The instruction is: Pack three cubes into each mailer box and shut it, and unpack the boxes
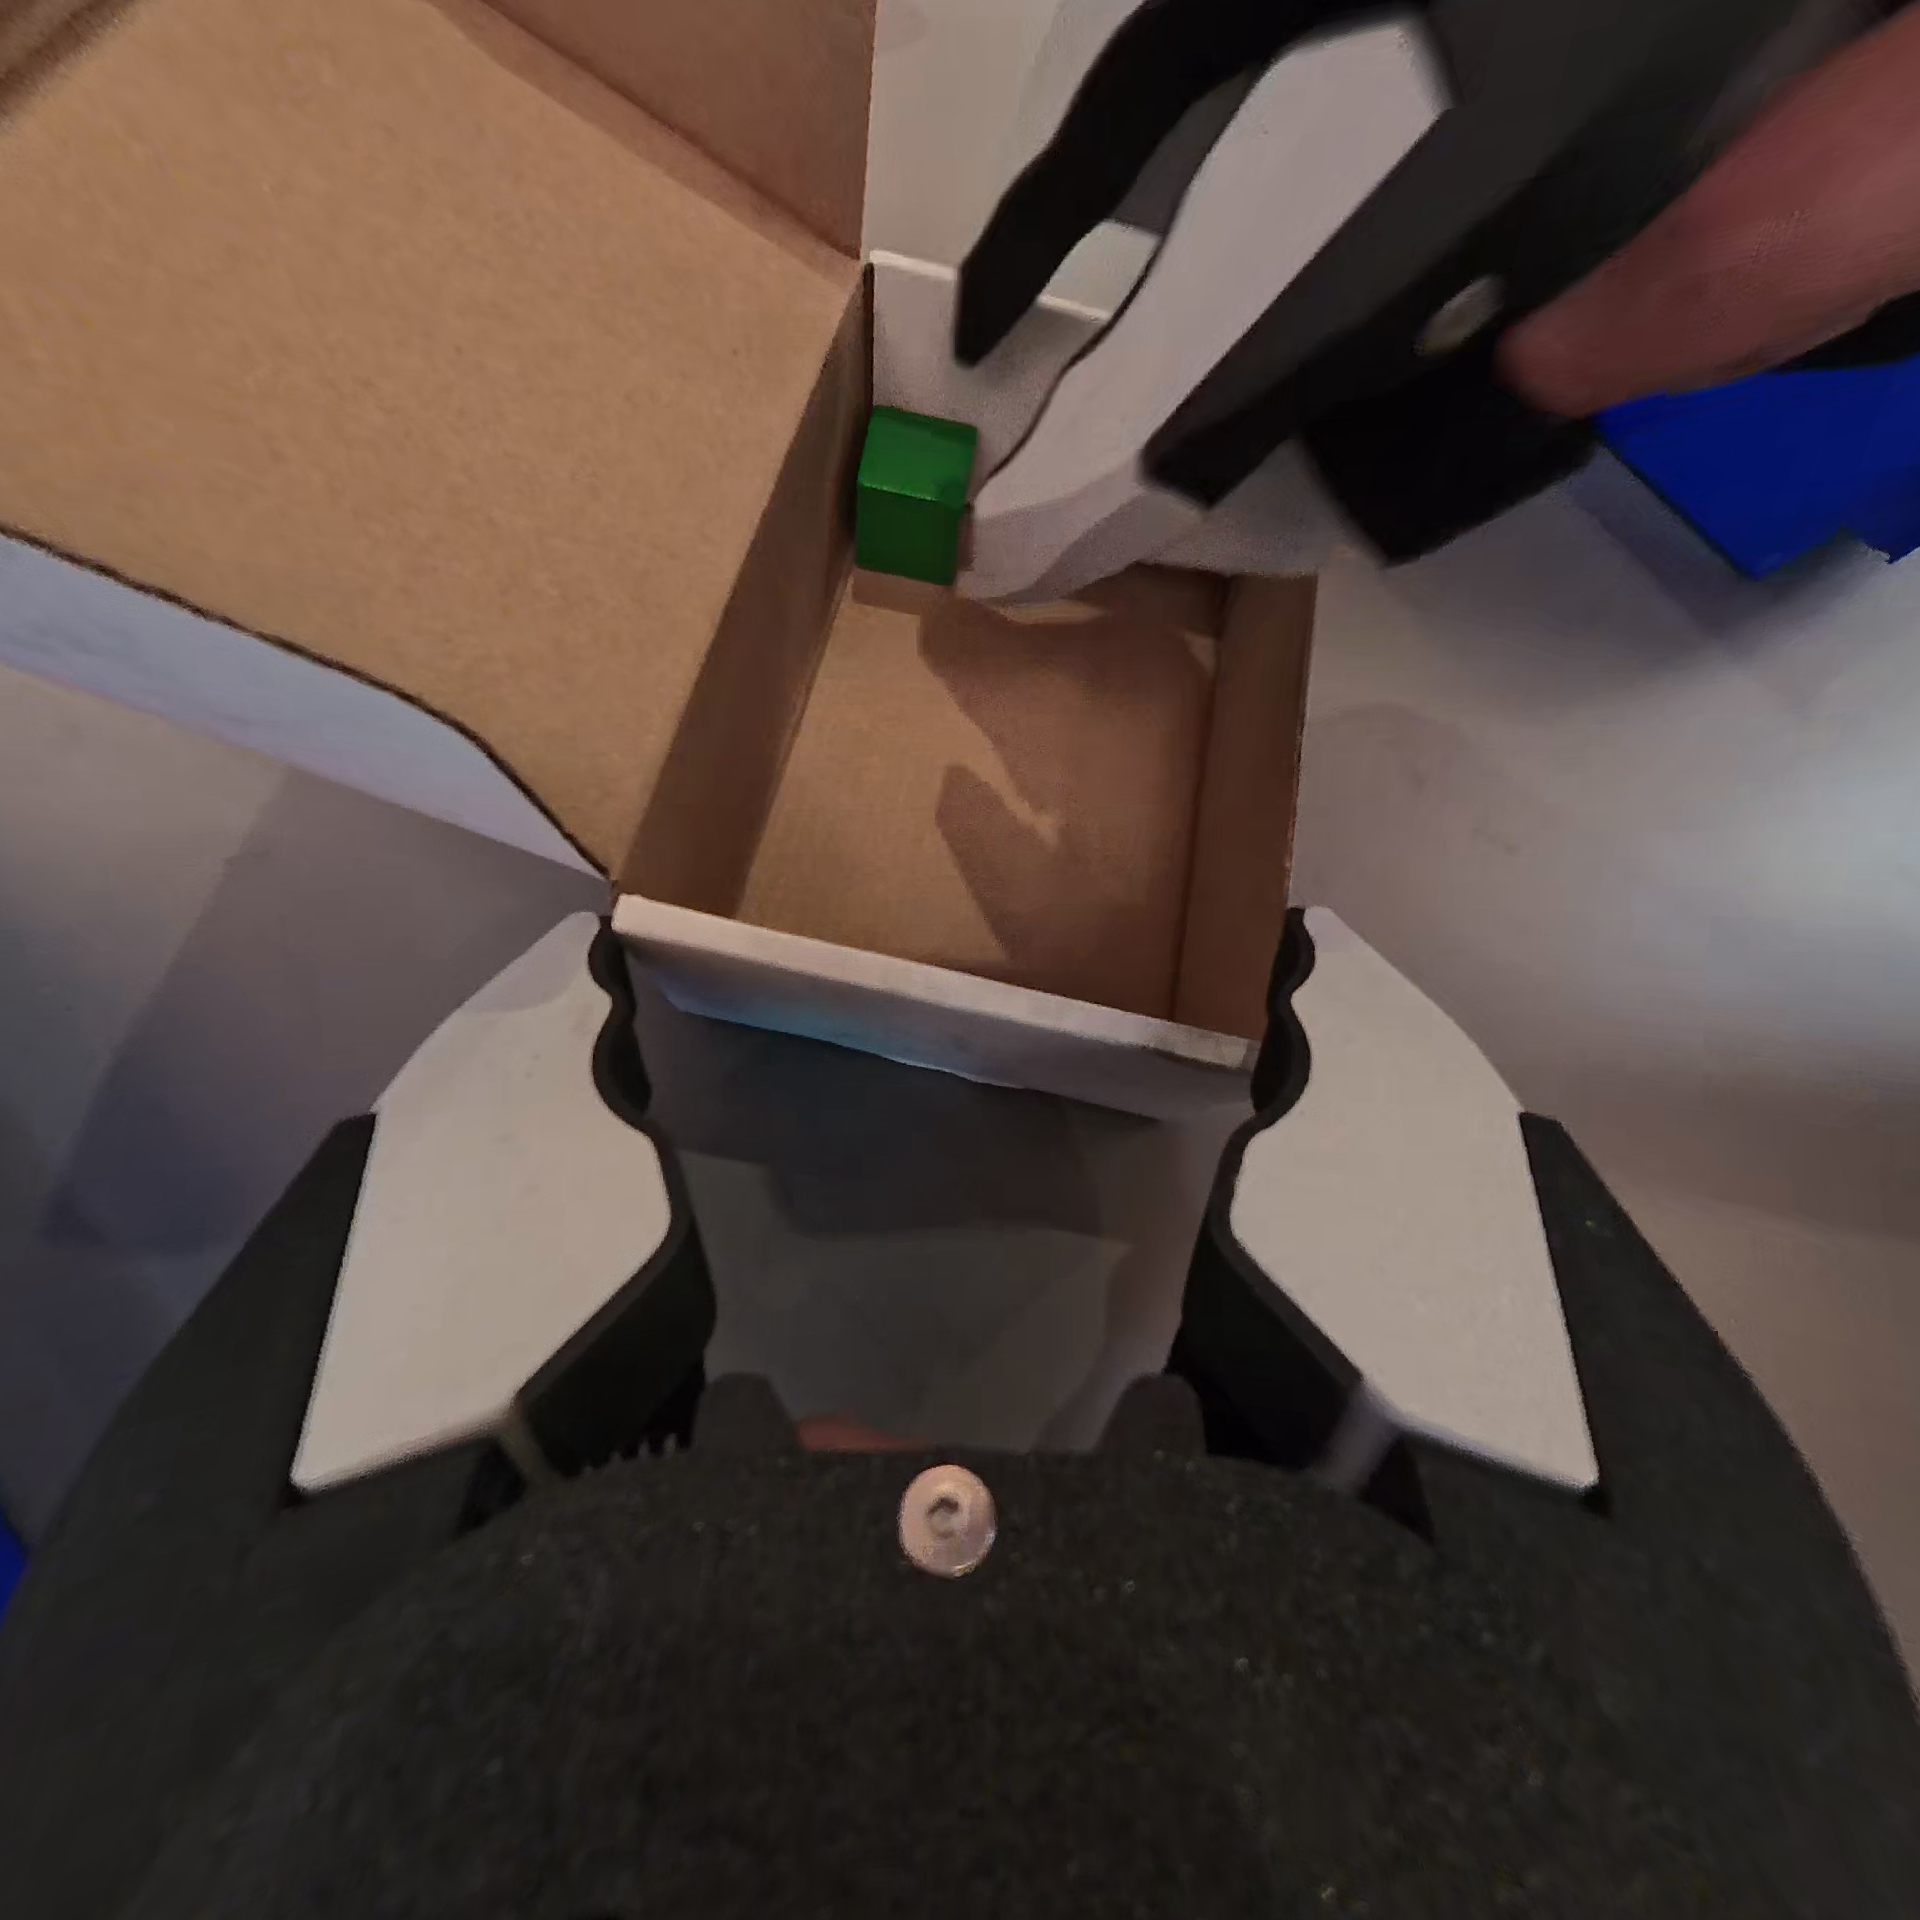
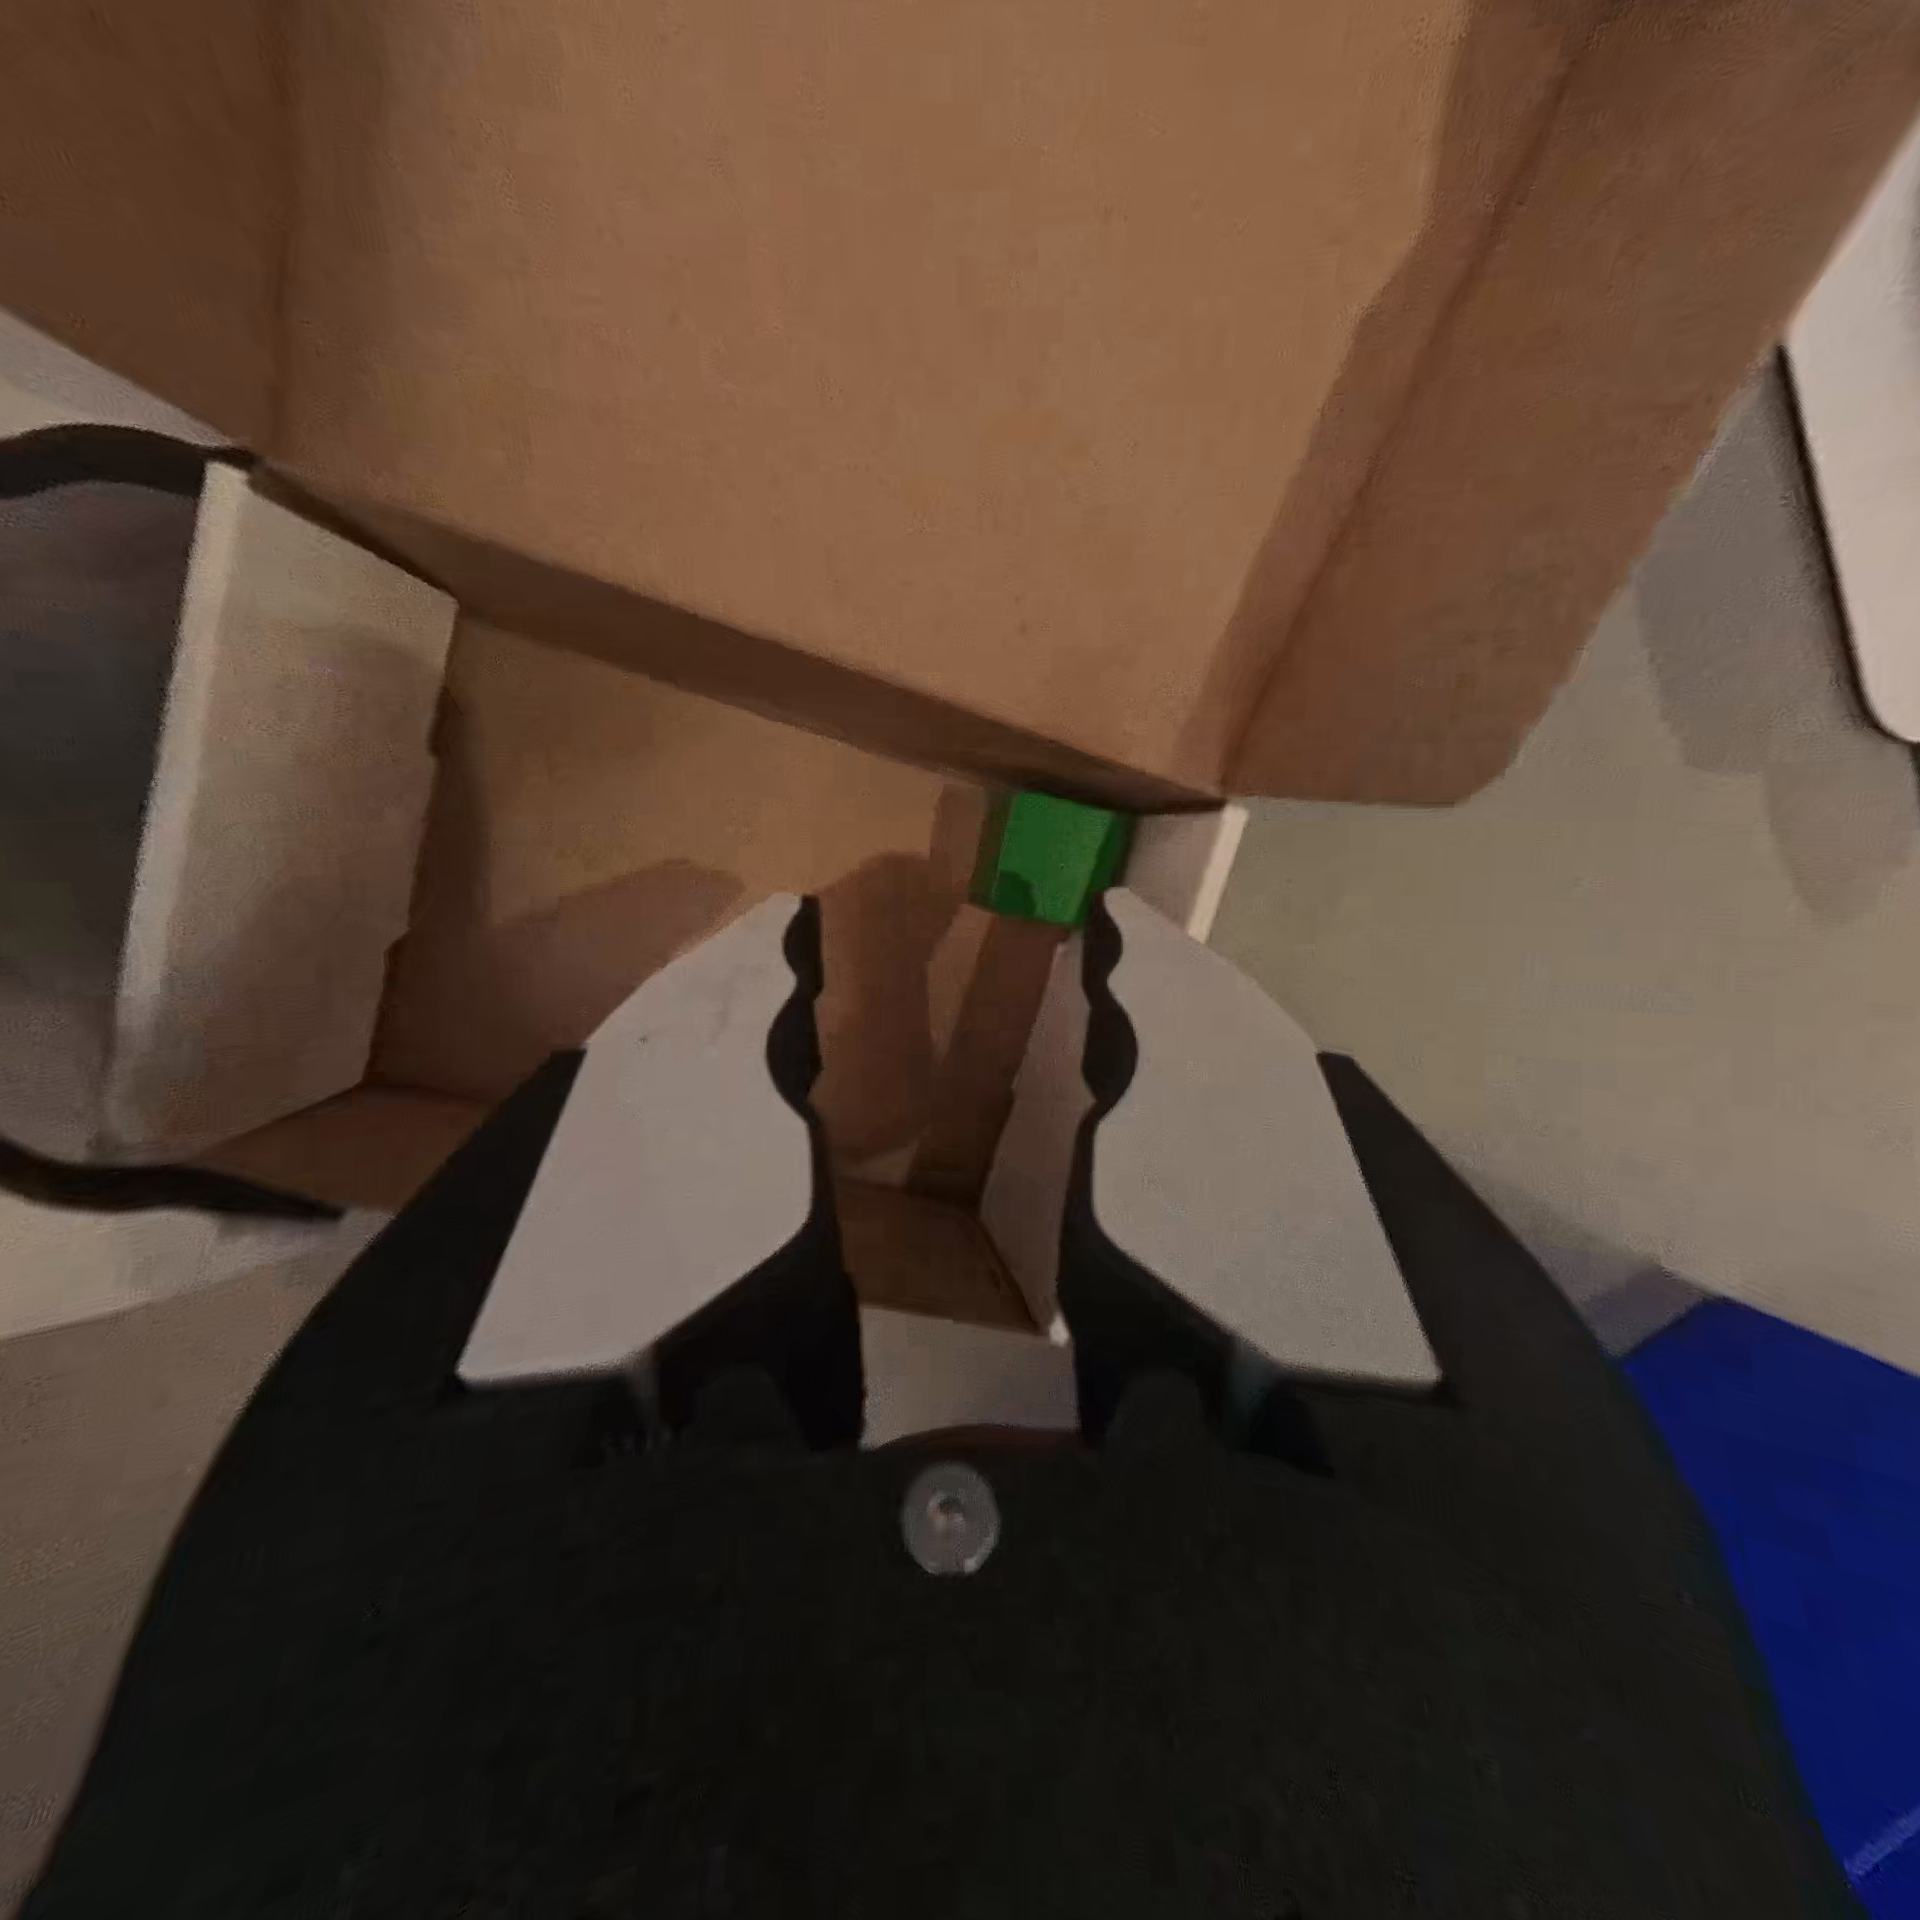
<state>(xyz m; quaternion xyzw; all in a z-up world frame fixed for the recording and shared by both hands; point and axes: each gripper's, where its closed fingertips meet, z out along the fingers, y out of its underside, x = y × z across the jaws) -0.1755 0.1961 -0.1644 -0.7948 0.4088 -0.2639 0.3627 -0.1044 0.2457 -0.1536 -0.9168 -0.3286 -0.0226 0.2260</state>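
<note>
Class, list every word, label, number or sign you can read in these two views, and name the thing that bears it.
None: no writing shows in either view. The mailer box, the green cube, the left tool, the right tool and the blue object are all plain.

A pale grey-white table [image 1: 1610, 790] fills the surroundings in both wrist views, smooth and matte, with faint scuffs and soft grey shadows lying across it. A bright blue object [image 1: 1766, 488] rests on it at the right edge of the left wrist view, and a flat blue patch [image 2: 1787, 1538] shows low at the right of the right wrist view; what either one is cannot be told. The light is soft and even, a little cool, with a mild sheen on the table; no wall, floor or window can be made out.
</note>
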